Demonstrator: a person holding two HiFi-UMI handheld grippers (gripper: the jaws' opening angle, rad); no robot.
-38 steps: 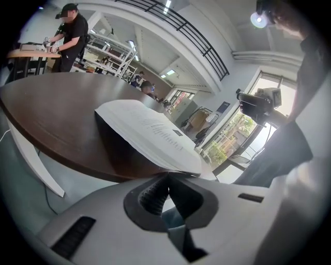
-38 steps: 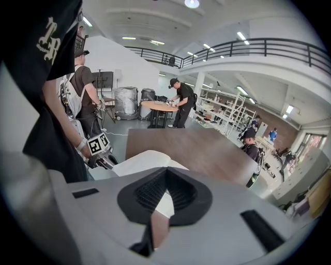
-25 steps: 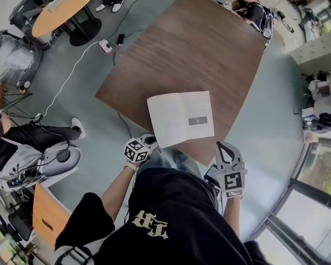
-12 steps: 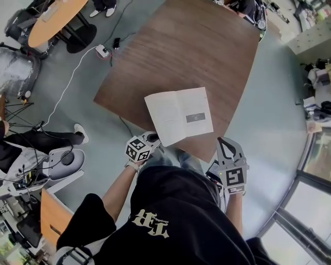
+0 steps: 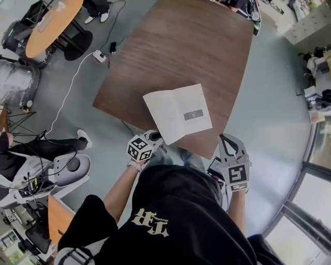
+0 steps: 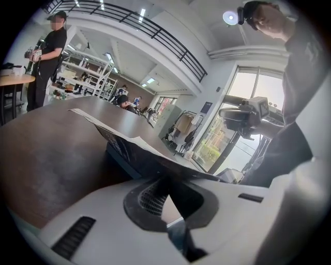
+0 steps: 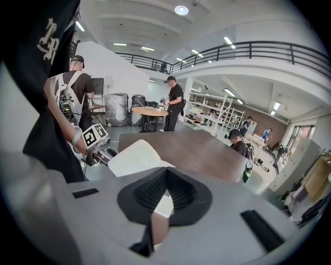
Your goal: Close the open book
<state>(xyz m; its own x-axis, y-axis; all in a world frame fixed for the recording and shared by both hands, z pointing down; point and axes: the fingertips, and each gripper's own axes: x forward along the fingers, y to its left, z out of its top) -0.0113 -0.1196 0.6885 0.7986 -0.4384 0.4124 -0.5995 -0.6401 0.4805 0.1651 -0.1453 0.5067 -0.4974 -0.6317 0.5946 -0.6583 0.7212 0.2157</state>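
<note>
The open book lies flat with white pages up at the near edge of the brown table, its near corner overhanging the edge. My left gripper is shut, with its tips just below that overhanging corner. In the left gripper view the page edge runs right above the shut left gripper; I cannot tell whether they touch. My right gripper is off the table's near corner, right of the book, shut and empty. The right gripper view shows the book beyond the shut right gripper.
A person sits at the table's far end. On the floor to the left are a round wooden table, a power strip with a cable and a chair. Another person stands by the round table.
The head view has drifted a little. The book stays open and flat, and both grippers keep their places relative to it.
</note>
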